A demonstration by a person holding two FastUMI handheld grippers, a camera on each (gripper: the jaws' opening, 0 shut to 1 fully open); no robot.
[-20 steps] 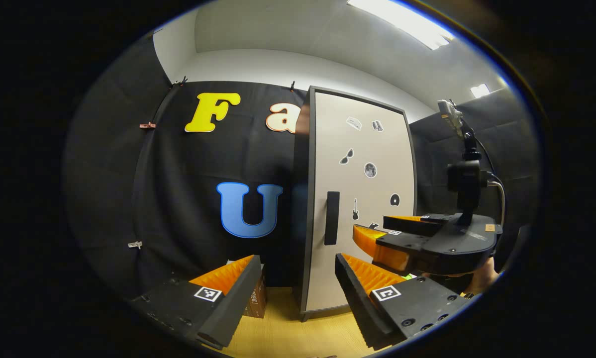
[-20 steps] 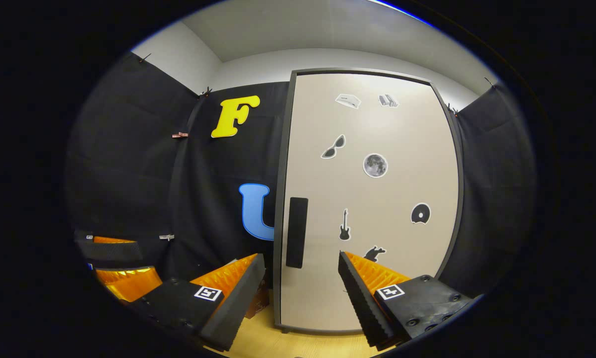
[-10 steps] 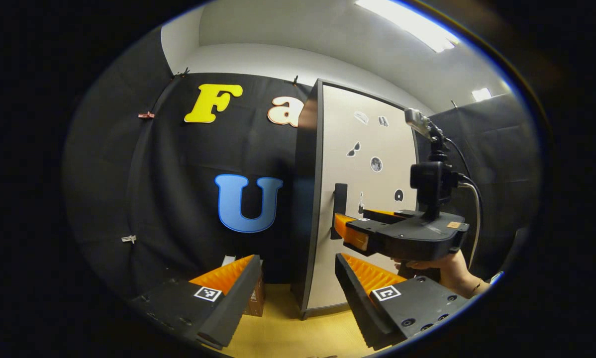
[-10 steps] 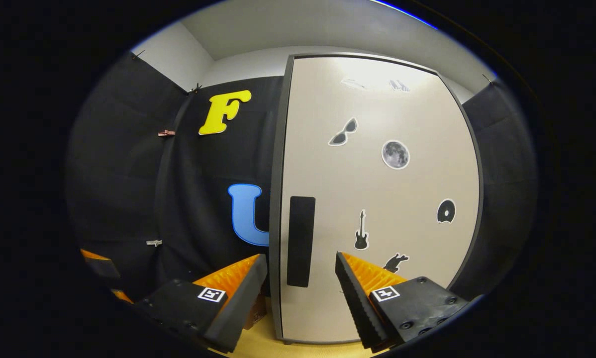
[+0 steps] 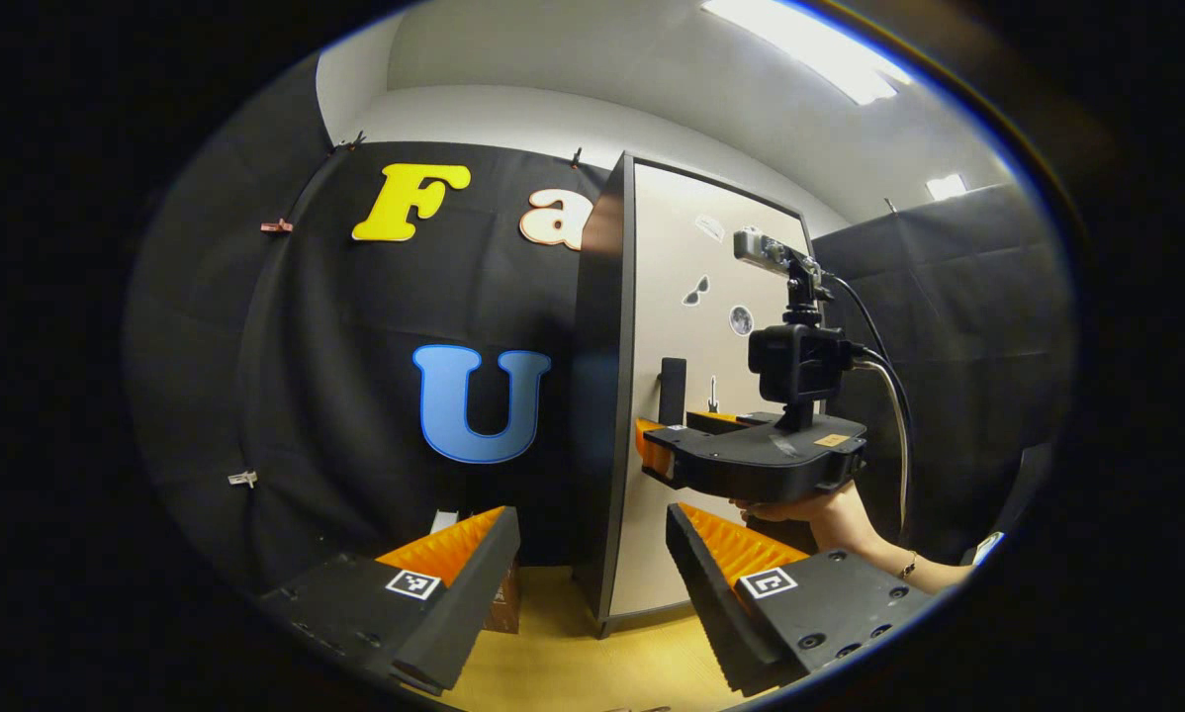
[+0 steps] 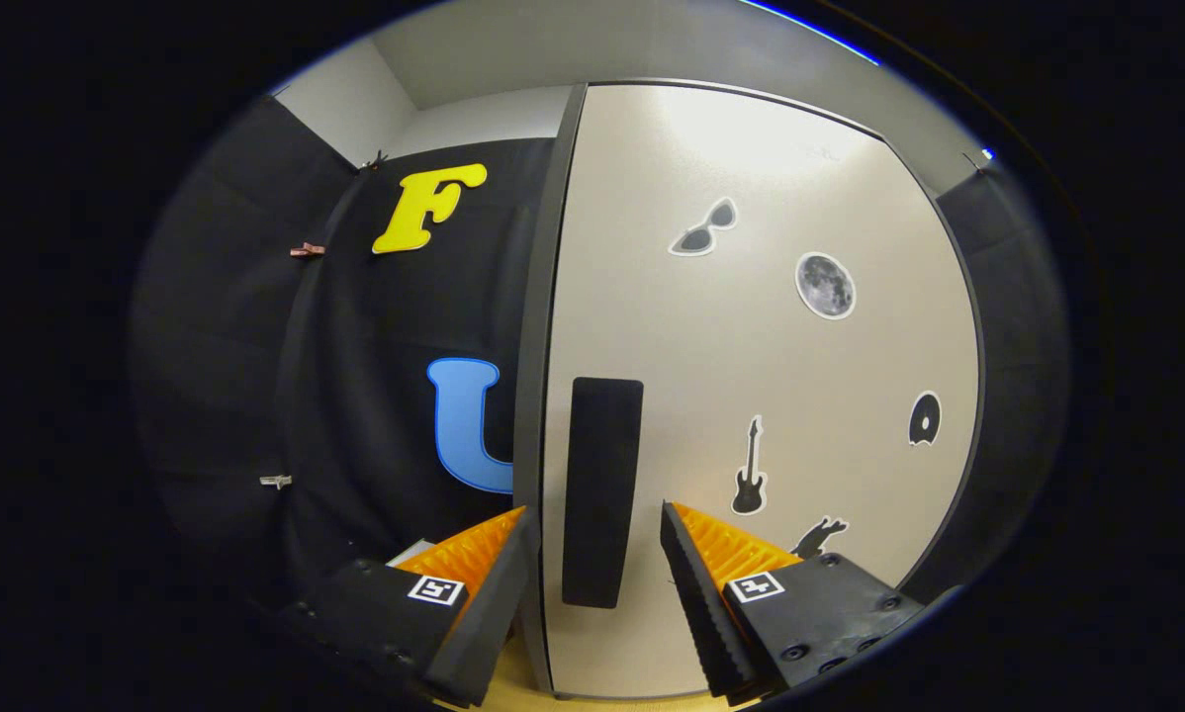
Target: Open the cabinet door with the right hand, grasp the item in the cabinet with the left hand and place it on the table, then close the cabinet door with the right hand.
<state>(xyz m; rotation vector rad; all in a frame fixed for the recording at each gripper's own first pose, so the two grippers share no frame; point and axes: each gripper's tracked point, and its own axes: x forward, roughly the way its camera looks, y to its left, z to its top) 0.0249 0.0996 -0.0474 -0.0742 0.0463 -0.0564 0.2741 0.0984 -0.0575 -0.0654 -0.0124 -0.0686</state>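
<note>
Beige and framed in dark grey, the cabinet door [image 6: 751, 396] stands shut in front of us in the right gripper view, its face dotted with small stickers: sunglasses [image 6: 703, 240], a moon [image 6: 825, 285], a guitar [image 6: 748, 482] and a disc [image 6: 924, 418]. A tall black handle [image 6: 600, 489] sits near the door's left edge, and our right gripper [image 6: 592, 583] is held with its fingers spread wide, one finger on either side of the lower part of that handle; they grip nothing, and we cannot tell whether either finger touches it. In the left gripper view we see the same cabinet [image 5: 602, 396] from farther off and more from its side, standing on the pale wooden table [image 5: 573, 663], with the right gripper [image 5: 751, 460] held level by a hand [image 5: 815, 509] and its tips up close to the handle [image 5: 672, 391]. A small camera on a stalk [image 5: 795, 331] rides on top of it, with a cable looping behind. Our left gripper [image 5: 592, 583] hangs low over the table, well short of the cabinet, fingers wide apart and empty. A small brown box [image 5: 501, 605] sits on the table just behind its left finger. With the door shut, the item inside the cabinet is hidden from us.
</note>
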